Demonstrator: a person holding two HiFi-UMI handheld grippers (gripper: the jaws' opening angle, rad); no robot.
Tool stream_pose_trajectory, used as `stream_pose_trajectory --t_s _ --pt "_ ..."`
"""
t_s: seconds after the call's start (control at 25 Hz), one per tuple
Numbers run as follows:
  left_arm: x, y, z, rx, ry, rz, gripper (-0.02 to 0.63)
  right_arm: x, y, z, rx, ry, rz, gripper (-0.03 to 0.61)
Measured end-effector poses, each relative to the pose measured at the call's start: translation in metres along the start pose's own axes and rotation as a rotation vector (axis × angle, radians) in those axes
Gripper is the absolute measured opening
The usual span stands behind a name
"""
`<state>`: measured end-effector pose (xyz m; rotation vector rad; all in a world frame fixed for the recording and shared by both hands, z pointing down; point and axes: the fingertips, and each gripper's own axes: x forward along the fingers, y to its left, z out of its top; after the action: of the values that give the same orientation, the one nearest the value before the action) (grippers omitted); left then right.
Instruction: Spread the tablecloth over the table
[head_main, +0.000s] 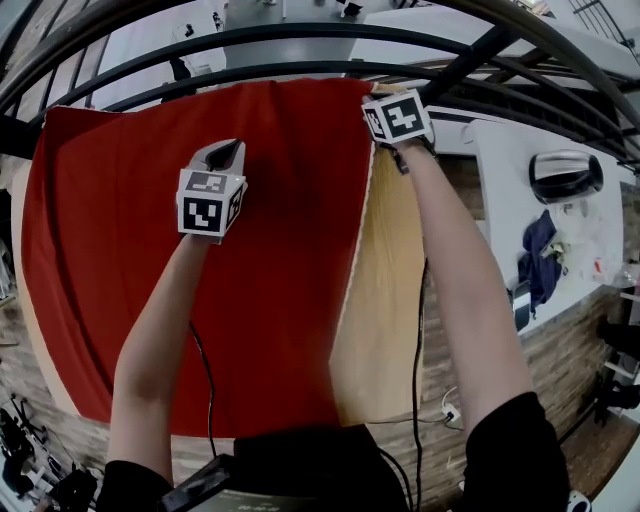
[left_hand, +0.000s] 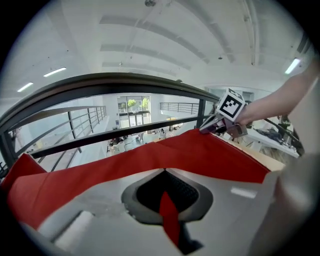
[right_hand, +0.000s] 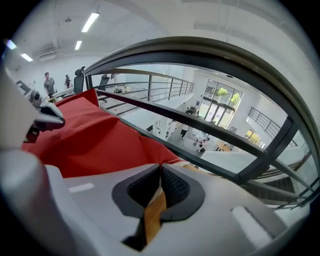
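Note:
A red tablecloth (head_main: 200, 300) covers the left and middle of a wooden table (head_main: 385, 300); a strip of bare wood shows along the right side. My left gripper (head_main: 228, 150) is over the middle of the cloth's far part, shut on a pinch of red fabric (left_hand: 167, 215) that runs between its jaws (left_hand: 165, 172). My right gripper (head_main: 378, 92) is at the cloth's far right corner. It is shut, with the corner's pale hem (right_hand: 161, 164) caught at its tips (right_hand: 160, 167) and wood showing below. Between the two grippers the cloth (right_hand: 90, 140) rises in a ridge.
A black railing (head_main: 300, 75) curves just beyond the table's far edge, with a drop to a lower floor behind it. A white table (head_main: 600, 230) on the right carries a dark rounded object (head_main: 565, 175) and blue cloth (head_main: 540, 260). Cables (head_main: 205, 380) hang at the near edge.

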<state>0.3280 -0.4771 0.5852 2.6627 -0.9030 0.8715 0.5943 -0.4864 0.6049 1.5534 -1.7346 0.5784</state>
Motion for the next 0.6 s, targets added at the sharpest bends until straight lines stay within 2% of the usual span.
stream_pose_trajectory --t_s 0.12,0.2,0.28,0.36,0.44,0.48,0.52,0.6 --pt "0.009 -0.029 0.006 0.040 0.013 -0.045 0.006 -0.007 -0.027 -0.002 -0.094 0.020 -0.024 0.017" --pt "0.016 -0.045 0.006 0.063 0.023 -0.061 0.006 -0.007 -0.039 0.000 -0.198 0.037 -0.035 0.015" --pt "0.024 -0.056 0.006 0.072 0.027 -0.068 0.006 -0.004 -0.045 0.007 -0.345 0.040 -0.039 0.017" --pt "0.034 -0.065 0.005 0.073 0.034 -0.070 0.006 0.001 -0.049 0.020 -0.518 0.011 -0.081 0.017" --pt "0.044 -0.066 0.005 0.086 0.048 -0.054 0.006 0.008 -0.051 0.027 -0.624 -0.009 -0.130 0.020" --pt "0.048 -0.064 0.005 0.095 0.054 -0.038 0.006 0.011 -0.051 0.026 -0.624 -0.020 -0.140 0.027" --pt "0.050 -0.062 0.005 0.102 0.060 -0.024 0.006 0.012 -0.051 0.024 -0.578 -0.036 -0.135 0.071" --pt "0.049 -0.061 0.006 0.118 0.059 -0.006 0.006 0.006 -0.051 0.014 -0.395 -0.078 -0.085 0.186"
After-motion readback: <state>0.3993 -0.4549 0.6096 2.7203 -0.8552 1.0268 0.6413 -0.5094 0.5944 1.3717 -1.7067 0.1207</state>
